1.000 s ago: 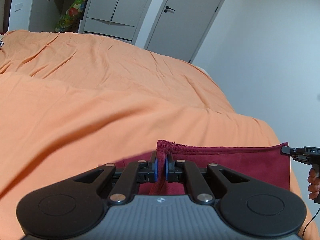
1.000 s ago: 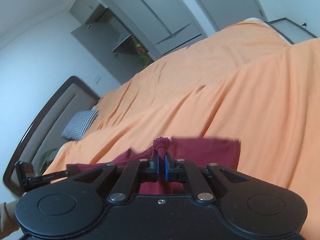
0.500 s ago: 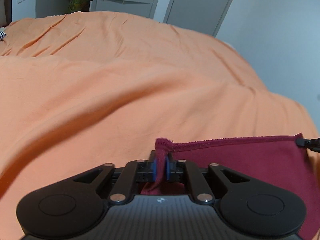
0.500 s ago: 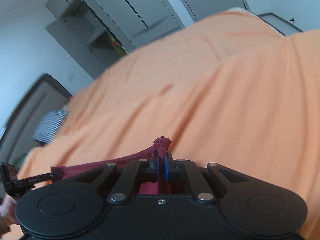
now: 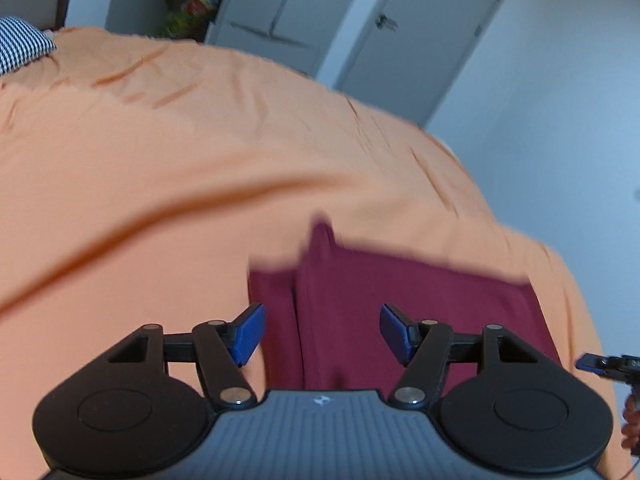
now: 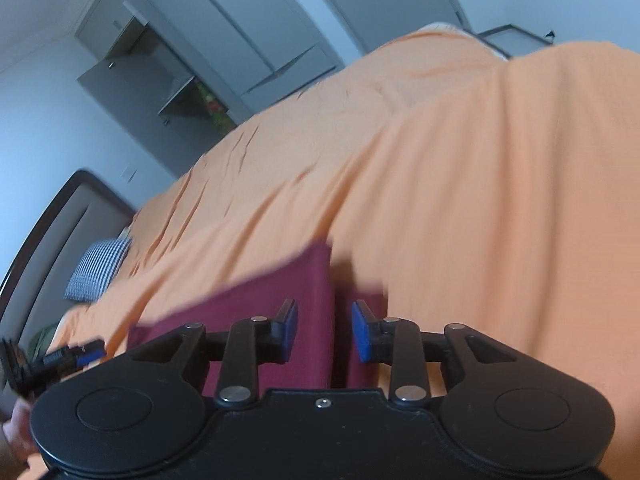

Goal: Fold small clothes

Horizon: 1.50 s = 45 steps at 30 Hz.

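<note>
Orange bedsheet (image 5: pixel 168 168) covers the bed and fills most of both wrist views, creased toward the far side. In the left wrist view a checked pillow (image 5: pixel 22 42) lies at ten o'clock, grey wardrobe doors (image 5: pixel 276 4) stand at twelve o'clock, and a grey room door (image 5: pixel 420 40) is at one o'clock against a pale wall. The right wrist view shows a dark headboard (image 6: pixel 48 216) at nine o'clock.

A second ago both grippers pinched the top hem of the maroon cloth (image 5: pixel 400 304) with their blue pads together, the hem stretched between them. Now the hem has dropped free and the cloth lies flat on the sheet at the near edge of the bed, with a lengthwise fold ridge on it.

Left gripper (image 5: pixel 322 334) has its jaws opening, well apart, with the cloth beneath the gap and no pad pressing on it. Right gripper (image 6: pixel 324 334) has its jaws opening too, narrower, with the fold edge of the cloth running under the gap, untouched by the pads.
</note>
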Available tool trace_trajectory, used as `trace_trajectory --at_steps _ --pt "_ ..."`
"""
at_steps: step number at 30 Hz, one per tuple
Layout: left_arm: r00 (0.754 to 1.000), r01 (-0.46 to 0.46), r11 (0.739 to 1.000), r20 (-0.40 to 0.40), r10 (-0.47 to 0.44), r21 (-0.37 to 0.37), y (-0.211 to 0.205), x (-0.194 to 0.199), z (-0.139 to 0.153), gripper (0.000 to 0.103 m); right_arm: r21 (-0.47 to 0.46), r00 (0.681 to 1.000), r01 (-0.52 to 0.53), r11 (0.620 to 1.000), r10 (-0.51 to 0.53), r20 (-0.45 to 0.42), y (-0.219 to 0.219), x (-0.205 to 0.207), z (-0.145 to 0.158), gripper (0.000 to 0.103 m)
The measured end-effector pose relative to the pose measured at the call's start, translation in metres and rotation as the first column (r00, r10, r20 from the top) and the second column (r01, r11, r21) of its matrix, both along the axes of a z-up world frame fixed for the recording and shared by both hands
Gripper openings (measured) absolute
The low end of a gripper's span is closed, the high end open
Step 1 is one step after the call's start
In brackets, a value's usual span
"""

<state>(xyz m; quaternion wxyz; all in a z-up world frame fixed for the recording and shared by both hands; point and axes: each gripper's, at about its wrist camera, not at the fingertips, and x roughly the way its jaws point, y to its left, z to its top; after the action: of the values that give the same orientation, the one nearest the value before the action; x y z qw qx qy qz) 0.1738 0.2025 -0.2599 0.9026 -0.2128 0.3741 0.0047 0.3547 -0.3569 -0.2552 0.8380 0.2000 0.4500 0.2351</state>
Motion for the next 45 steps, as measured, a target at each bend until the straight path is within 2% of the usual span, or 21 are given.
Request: trace_trajectory --at_steps 2,5,9,11,13,17,18,19,22,25,26,27,28,29,30,32,34,36,39,43,45 --pt "0.999 0.035 0.999 -0.041 -0.034 0.021 -0.017 -0.026 -0.006 0.068 -0.026 0.998 -0.051 0.998 0.050 -0.029 -0.002 -0.030 -0.001 0.033" --pt "0.993 0.070 0.998 -0.092 -0.070 -0.008 -0.032 -0.053 -0.019 0.067 -0.041 0.991 -0.111 0.993 0.107 -0.083 -0.002 -0.068 -0.009 0.032" --pt "0.989 0.083 0.996 -0.124 -0.085 -0.021 -0.040 -0.063 -0.031 0.064 -0.026 0.988 -0.106 0.994 0.102 -0.117 0.003 -0.088 -0.015 0.028" --pt "0.987 0.083 0.996 -0.132 -0.087 -0.042 -0.036 -0.063 -0.035 0.053 -0.025 0.987 -0.109 0.994 0.105 -0.121 0.006 -0.090 -0.018 0.021" --pt "0.989 0.057 0.995 -0.131 -0.067 -0.076 -0.029 -0.063 -0.035 0.032 -0.026 0.985 -0.110 0.994 0.105 -0.135 0.006 -0.090 -0.020 0.012" --pt "0.992 -0.019 0.977 -0.128 -0.008 -0.210 -0.008 -0.062 -0.040 0.015 0.047 0.987 -0.099 0.994 0.105 -0.125 -0.005 -0.090 -0.014 0.009" --pt "0.989 -0.025 0.981 -0.151 -0.004 -0.192 -0.007 -0.062 -0.044 0.009 0.061 0.987 -0.099 0.993 0.105 -0.118 -0.006 -0.089 -0.012 0.009" --pt "0.985 -0.022 0.987 -0.172 -0.006 -0.161 -0.007 -0.062 -0.049 0.008 0.059 0.987 -0.100 0.993 0.106 -0.116 -0.008 -0.089 -0.010 0.009" --pt "0.980 -0.003 0.993 -0.197 -0.019 -0.114 -0.012 -0.059 -0.055 0.009 -0.025 0.983 -0.123 0.992 0.118 -0.143 -0.004 -0.088 -0.018 0.007" --pt "0.985 0.000 0.997 -0.172 -0.014 -0.077 -0.015 -0.062 -0.038 0.016 -0.065 0.974 -0.135 0.989 0.120 -0.194 0.000 -0.088 -0.029 0.009" --pt "0.990 -0.001 0.999 -0.140 -0.006 -0.050 -0.016 -0.066 -0.027 0.019 -0.072 0.974 -0.131 0.989 0.115 -0.196 0.000 -0.087 -0.026 0.010" --pt "0.994 0.004 1.000 -0.109 -0.007 -0.023 -0.018 -0.069 -0.017 0.031 -0.064 0.975 -0.122 0.990 0.108 -0.192 0.000 -0.087 -0.020 0.018" --pt "0.997 0.016 1.000 -0.072 -0.016 -0.004 -0.021 -0.072 -0.005 0.043 -0.062 0.979 -0.114 0.992 0.101 -0.177 0.001 -0.087 -0.012 0.023" --pt "0.999 0.032 0.999 -0.034 -0.032 0.008 -0.025 -0.071 0.004 0.048 -0.080 0.985 -0.110 0.991 0.098 -0.142 0.003 -0.088 -0.001 0.026" --pt "0.999 0.052 0.999 -0.002 -0.052 0.006 -0.030 -0.068 0.010 0.051 -0.105 0.989 -0.124 0.987 0.114 -0.097 0.009 -0.090 0.011 0.031" --pt "0.994 0.107 0.994 0.029 -0.106 -0.022 -0.046 -0.054 0.013 0.052 -0.161 0.985 -0.169 0.972 0.170 -0.007 0.032 -0.093 0.029 0.032" --pt "0.990 0.140 0.990 0.011 -0.140 -0.004 -0.065 -0.034 0.006 0.053 -0.165 0.970 -0.227 0.960 0.237 0.045 0.064 -0.092 0.035 0.032" --pt "0.987 0.161 0.987 -0.020 -0.161 0.003 -0.078 -0.016 -0.008 0.053 -0.181 0.942 -0.304 0.935 0.323 0.087 0.104 -0.090 0.033 0.028" --pt "0.984 0.156 0.988 -0.086 -0.154 0.019 -0.088 0.000 -0.026 0.052 -0.219 0.895 -0.402 0.889 0.432 0.109 0.160 -0.093 0.017 0.009" --pt "0.983 0.158 0.987 -0.099 -0.154 0.038 -0.089 -0.002 -0.031 0.056 -0.345 0.834 -0.492 0.799 0.546 0.074 0.207 -0.095 -0.012 0.004" --pt "0.984 0.161 0.986 -0.089 -0.157 0.042 -0.088 -0.009 -0.027 0.061 -0.424 0.825 -0.483 0.766 0.560 0.074 0.221 -0.089 -0.024 0.000"
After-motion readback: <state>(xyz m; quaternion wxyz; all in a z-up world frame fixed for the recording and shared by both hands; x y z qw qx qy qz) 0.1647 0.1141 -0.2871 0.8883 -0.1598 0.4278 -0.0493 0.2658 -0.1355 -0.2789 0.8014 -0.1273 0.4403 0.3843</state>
